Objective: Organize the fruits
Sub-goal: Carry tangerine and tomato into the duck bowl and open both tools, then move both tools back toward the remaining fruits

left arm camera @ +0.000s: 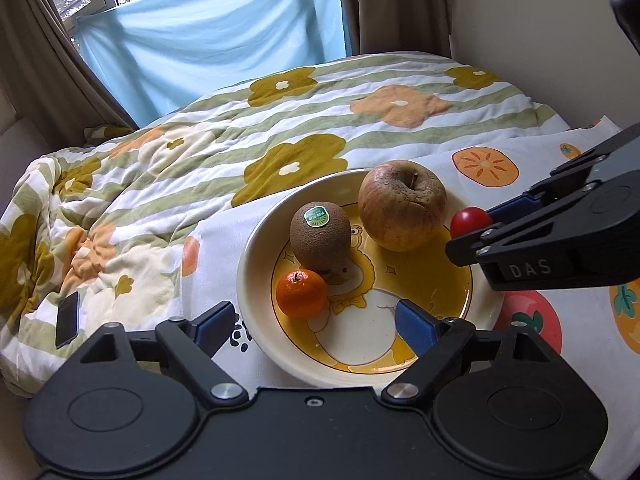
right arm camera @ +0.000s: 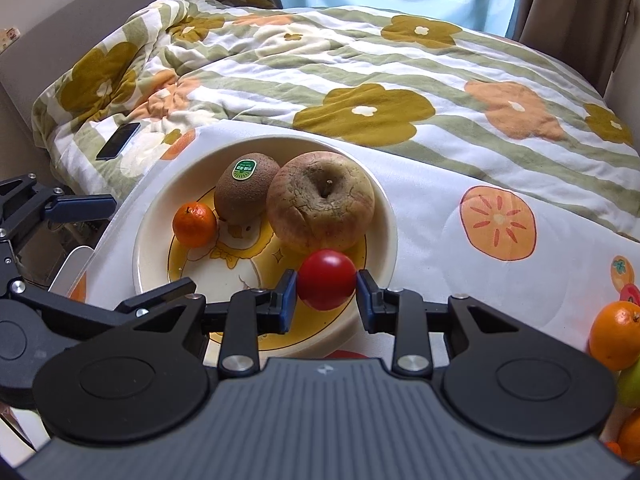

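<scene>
A cream plate (left arm camera: 256,272) with a yellow duck print holds a kiwi (left arm camera: 320,236), a wrinkled apple (left arm camera: 402,204) and a small mandarin (left arm camera: 301,293). My right gripper (right arm camera: 326,294) is shut on a small red tomato (right arm camera: 326,279) and holds it over the plate's near rim (right arm camera: 384,216), just in front of the apple (right arm camera: 320,200). In the left wrist view the right gripper (left arm camera: 494,224) comes in from the right with the tomato (left arm camera: 470,220). My left gripper (left arm camera: 316,322) is open and empty at the plate's near edge, close to the mandarin.
The plate sits on a white fruit-print cloth (right arm camera: 460,208) over a flowered quilt (left arm camera: 280,128). A dark phone (left arm camera: 67,318) lies on the quilt at the left. Several more fruits, among them an orange (right arm camera: 614,334), lie at the right edge of the right wrist view.
</scene>
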{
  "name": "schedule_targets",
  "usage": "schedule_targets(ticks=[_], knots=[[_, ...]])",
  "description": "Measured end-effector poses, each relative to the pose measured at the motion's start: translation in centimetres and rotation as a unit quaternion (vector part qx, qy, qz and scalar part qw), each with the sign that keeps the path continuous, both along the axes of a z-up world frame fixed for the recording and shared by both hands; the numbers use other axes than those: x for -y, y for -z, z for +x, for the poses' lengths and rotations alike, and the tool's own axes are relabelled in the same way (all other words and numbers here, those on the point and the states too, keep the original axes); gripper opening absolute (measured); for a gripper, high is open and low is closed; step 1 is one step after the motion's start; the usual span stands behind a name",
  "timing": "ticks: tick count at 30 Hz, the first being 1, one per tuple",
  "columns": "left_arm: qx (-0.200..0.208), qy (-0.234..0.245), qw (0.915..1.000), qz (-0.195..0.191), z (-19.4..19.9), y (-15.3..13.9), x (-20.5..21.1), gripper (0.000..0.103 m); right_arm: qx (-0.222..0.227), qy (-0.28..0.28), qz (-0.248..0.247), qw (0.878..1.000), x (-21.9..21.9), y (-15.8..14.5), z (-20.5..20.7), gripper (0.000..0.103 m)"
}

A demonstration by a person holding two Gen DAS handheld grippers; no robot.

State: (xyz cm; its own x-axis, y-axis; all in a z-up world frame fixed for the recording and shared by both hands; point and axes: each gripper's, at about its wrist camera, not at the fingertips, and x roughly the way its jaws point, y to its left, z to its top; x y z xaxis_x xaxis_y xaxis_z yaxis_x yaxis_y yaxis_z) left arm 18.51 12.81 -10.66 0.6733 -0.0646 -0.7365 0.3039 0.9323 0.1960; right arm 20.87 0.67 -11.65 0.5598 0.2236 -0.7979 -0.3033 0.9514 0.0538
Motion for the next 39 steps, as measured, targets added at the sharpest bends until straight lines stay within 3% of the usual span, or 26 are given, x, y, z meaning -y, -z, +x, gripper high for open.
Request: schedule_targets(ticks=[13, 14, 16, 17, 18, 30, 39], knots=[[-0.002, -0.012, 0.9999, -0.001, -0.5, 0.1, 0.0, 0.092, -0.001, -0.037, -0.024, 0.999, -0.8, 1.3, 0.9, 0.048], [-0.002, -0.015, 0.9999, -0.001, -0.5, 0.1, 0.0, 0.092, 0.004, -0.039, -0.026, 0.999, -0.8, 1.3, 0.8, 0.055], [-0.002, -0.020, 0.9998, -0.002, -0.6, 0.0, -0.1, 0.092, 0.015, -0.039, -0.031, 0.999, -0.9, 1.0, 0.6, 0.082], [-0.001, -0.024, 0.9997, -0.003, -0.6, 0.0, -0.2, 0.092, 0.020, -0.033, -0.032, 0.999, -0.8, 0.8, 0.5, 0.101], [0.000, -0.026, 0.9997, -0.004, -0.7, -0.1, -0.2, 0.092, 0.028, -0.021, -0.038, 0.999, -0.7, 0.7, 0.4, 0.103], [0.003, -0.040, 0.9992, -0.009, -1.9, -1.4, -0.2, 0.092, 0.024, -0.010, -0.017, 1.000, 0.4, -0.9, -1.2, 0.103], [0.032, -0.056, 0.9979, -0.002, -4.8, -3.6, 2.0, 0.093, 0.047, -0.013, 0.001, 0.999, 3.1, -4.0, -4.9, 0.103]])
